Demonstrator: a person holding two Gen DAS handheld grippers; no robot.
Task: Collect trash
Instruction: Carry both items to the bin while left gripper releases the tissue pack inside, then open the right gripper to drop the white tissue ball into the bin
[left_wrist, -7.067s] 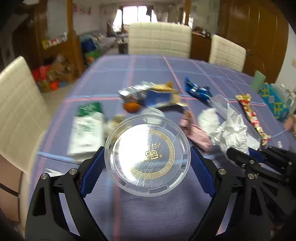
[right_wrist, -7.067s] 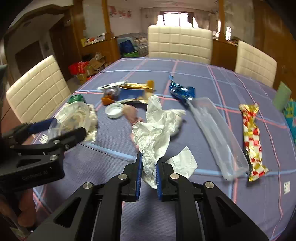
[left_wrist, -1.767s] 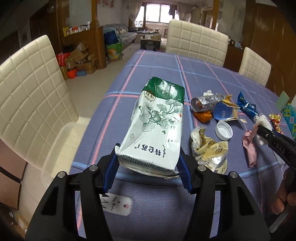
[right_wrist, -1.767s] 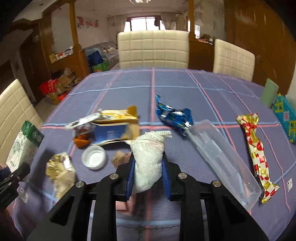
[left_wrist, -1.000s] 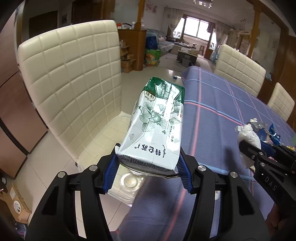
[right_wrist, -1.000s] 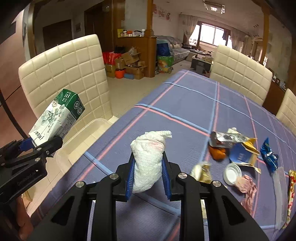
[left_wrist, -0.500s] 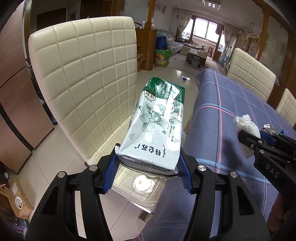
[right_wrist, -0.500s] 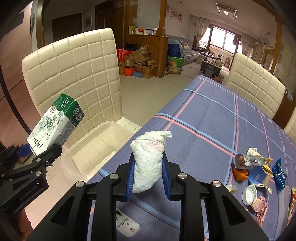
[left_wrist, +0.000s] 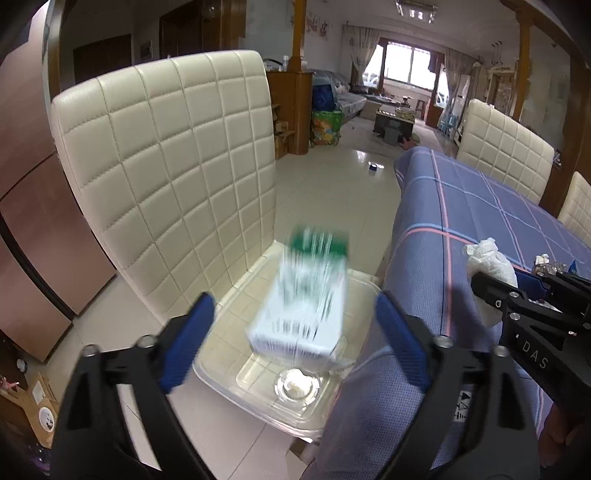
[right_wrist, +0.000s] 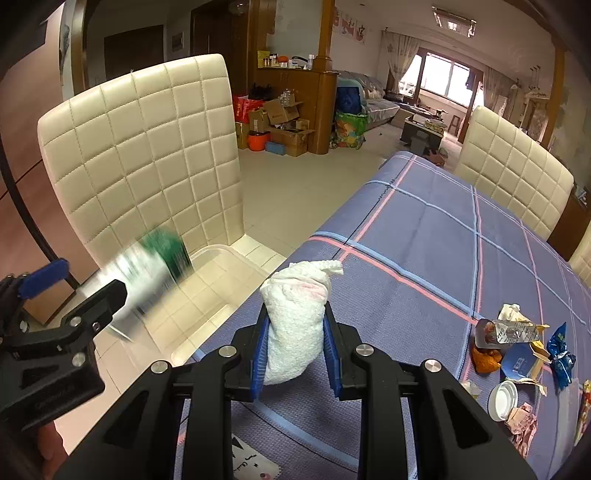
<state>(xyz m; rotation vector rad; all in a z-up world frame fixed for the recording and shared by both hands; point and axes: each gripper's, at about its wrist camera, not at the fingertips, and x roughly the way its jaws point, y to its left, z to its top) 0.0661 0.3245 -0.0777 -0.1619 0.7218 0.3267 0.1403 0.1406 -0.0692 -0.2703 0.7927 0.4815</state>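
My left gripper (left_wrist: 291, 325) is open above a clear plastic bin (left_wrist: 258, 391) that sits on a cream chair seat. A green and white carton (left_wrist: 306, 299) is blurred, falling free between the fingers toward the bin; it also shows in the right wrist view (right_wrist: 151, 269). A clear round lid (left_wrist: 297, 384) lies in the bin. My right gripper (right_wrist: 293, 347) is shut on a wad of white tissue (right_wrist: 295, 317) over the table's edge; the wad also shows in the left wrist view (left_wrist: 487, 262).
The cream chair back (left_wrist: 166, 177) rises behind the bin (right_wrist: 207, 295). The blue checked tablecloth (right_wrist: 424, 236) carries several wrappers (right_wrist: 517, 343), a white cap (right_wrist: 502, 398) and a pink scrap (right_wrist: 522, 424) at the right. A second chair (right_wrist: 513, 173) stands at the far side.
My left gripper has opened and let go of the carton, which now drops toward the bin. Both grippers have moved a little further over the chair; the right still holds the tissue.
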